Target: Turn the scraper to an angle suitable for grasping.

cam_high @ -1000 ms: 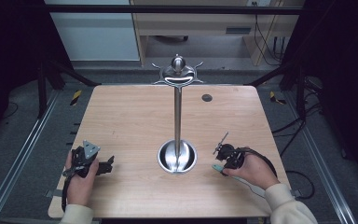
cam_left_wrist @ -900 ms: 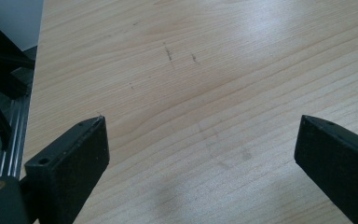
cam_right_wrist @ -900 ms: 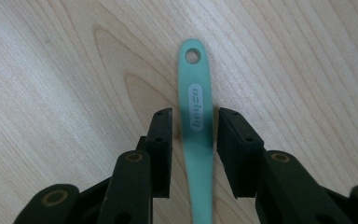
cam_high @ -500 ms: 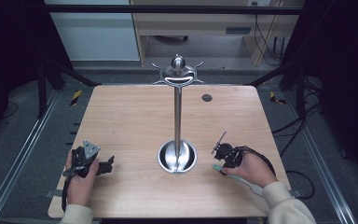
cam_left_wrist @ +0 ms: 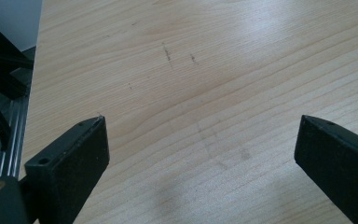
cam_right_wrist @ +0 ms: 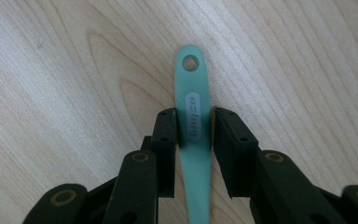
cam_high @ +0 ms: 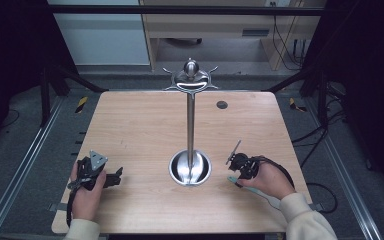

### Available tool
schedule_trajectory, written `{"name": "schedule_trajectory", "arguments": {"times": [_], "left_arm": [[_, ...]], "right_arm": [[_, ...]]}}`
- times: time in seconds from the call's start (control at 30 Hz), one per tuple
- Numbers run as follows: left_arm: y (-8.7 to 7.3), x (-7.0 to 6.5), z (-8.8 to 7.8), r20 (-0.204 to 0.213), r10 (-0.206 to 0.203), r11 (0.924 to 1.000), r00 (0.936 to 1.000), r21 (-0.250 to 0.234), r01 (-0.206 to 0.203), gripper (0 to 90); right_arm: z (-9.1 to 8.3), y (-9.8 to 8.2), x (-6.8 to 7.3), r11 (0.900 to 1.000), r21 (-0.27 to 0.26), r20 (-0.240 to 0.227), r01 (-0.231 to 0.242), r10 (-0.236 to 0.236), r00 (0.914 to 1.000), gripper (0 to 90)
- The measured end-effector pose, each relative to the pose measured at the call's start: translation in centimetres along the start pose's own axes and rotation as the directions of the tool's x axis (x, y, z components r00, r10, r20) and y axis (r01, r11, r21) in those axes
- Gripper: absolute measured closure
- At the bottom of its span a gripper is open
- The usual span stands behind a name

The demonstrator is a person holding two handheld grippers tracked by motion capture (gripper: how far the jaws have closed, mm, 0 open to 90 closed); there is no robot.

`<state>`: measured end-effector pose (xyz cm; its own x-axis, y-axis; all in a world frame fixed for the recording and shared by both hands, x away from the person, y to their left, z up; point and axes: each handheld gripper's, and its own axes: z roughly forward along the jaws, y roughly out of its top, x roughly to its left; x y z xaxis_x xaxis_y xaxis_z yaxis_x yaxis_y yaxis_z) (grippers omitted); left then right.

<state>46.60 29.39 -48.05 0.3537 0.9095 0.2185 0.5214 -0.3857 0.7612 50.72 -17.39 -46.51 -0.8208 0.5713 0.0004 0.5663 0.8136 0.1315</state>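
The right gripper (cam_right_wrist: 194,127) has just been closing, its jaws now pressing both sides of the teal handle (cam_right_wrist: 193,112), which lies flat on the table (cam_high: 140,130) at about 4 o'clock from the metal stand (cam_high: 190,167). Compared with a second ago, both hands sit where they were. The right gripper view reveals a hanging hole at the handle's 12 o'clock end, while the left gripper (cam_left_wrist: 200,140) gapes wide over bare wood.

Left gripper (cam_high: 114,177) rests at lower left of the high view, jaws wide apart; right gripper (cam_right_wrist: 194,128) at lower right, jaws just closing, pointing down.
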Motion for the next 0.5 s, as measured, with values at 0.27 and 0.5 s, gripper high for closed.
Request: {"name": "schedule_trajectory", "arguments": {"times": [0.27, 0.5], "left_arm": [[0.0, -0.01, 0.01, -0.001, 0.001, 1.0, 1.0, 0.001, -0.001, 2.8], [-0.02, -0.06, 0.08, 0.002, 0.002, 1.0, 1.0, 0.004, -0.002, 2.8]], "right_arm": [[0.06, 0.03, -0.01, 1.0, 0.004, -0.006, -0.005, 0.005, 1.0, 72.2], [0.05, -0.16, 0.22, 1.0, -0.01, 0.012, -0.003, 0.003, 0.9999, 73.6]]}}
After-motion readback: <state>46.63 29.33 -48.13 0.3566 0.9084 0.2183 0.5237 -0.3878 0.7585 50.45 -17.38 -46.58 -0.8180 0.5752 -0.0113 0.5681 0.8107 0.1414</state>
